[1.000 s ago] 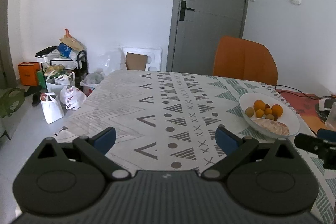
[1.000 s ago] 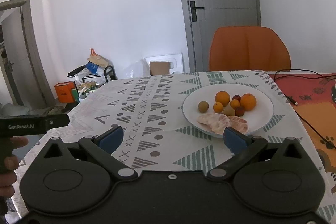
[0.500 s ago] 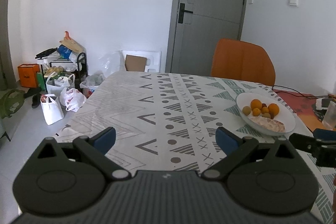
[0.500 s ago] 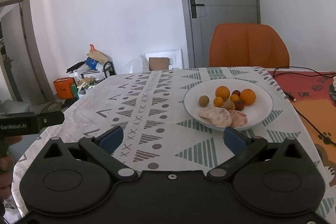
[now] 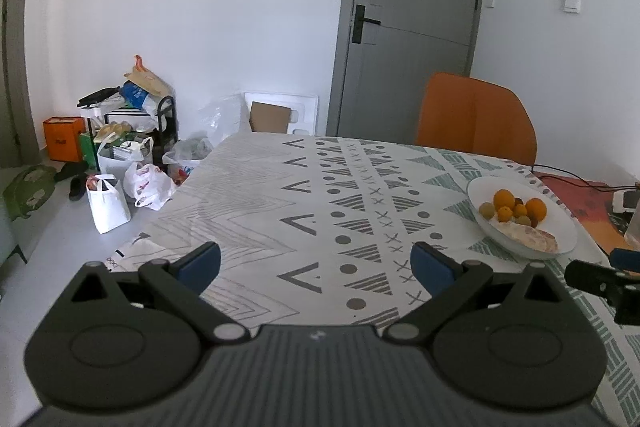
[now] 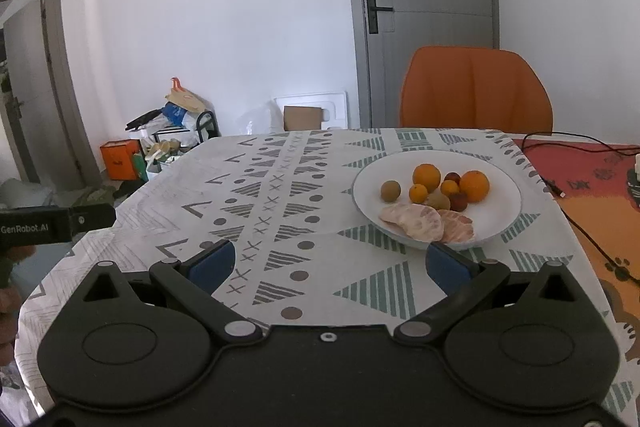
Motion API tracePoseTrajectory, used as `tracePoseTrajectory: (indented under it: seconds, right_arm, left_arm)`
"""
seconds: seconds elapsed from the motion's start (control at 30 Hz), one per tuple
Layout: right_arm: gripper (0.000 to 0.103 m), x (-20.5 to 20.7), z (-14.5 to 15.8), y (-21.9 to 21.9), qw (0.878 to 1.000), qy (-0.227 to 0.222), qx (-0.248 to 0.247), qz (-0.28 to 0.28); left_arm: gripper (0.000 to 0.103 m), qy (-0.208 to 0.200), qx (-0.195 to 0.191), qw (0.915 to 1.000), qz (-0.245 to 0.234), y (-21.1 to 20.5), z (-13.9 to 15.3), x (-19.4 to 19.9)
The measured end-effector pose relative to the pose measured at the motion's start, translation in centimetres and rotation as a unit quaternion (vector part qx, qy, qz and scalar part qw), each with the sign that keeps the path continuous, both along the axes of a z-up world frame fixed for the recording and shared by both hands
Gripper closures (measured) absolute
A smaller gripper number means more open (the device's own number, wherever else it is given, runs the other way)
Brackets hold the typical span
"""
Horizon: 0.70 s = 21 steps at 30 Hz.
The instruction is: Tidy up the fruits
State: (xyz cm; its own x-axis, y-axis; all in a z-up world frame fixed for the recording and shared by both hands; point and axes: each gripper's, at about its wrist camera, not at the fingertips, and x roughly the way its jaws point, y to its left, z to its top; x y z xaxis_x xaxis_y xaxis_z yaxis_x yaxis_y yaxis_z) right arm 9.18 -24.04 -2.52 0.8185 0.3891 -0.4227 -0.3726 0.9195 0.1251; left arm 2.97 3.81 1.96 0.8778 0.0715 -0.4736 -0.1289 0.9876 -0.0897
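Two hand-held grippers over a table with a patterned cloth. Nearest, the left gripper (image 5: 316,265) and the right gripper (image 6: 328,263) each hold their two blue-padded fingers spread wide, nothing between them — both hang above the tablecloth (image 6: 280,195) without touching it. In the right wrist view the body of the left gripper juts in at the left edge, gripped by a person's hand (image 6: 10,267).

Just beyond the right finger of the right gripper lies one white plate (image 6: 504,211), ahead and slightly to the right. On it: two peeled citrus halves (image 6: 424,223) at the near rim; behind them two large oranges (image 6: 474,185), two small oranges (image 6: 418,193), two brownish-green round fruits (image 6: 390,190) and two small red fruits (image 6: 459,201), clustered and touching. From the left gripper the plate is well apart, ahead and far to the right.

Farther back — one orange chair (image 6: 476,87), then one grey door (image 6: 424,7); bags are piled on the floor at left (image 5: 120,155).
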Motion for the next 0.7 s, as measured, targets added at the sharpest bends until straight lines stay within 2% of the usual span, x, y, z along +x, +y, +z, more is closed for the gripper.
tracePoseTrajectory:
  seconds: [0.7]
  right_arm:
    - [0.0, -0.04, -0.21, 0.38, 1.0, 0.009, 0.001, 0.004]
  left_arm:
    - [0.003, 0.008, 0.0, 0.9999, -0.009, -0.2, -0.25, 0.18]
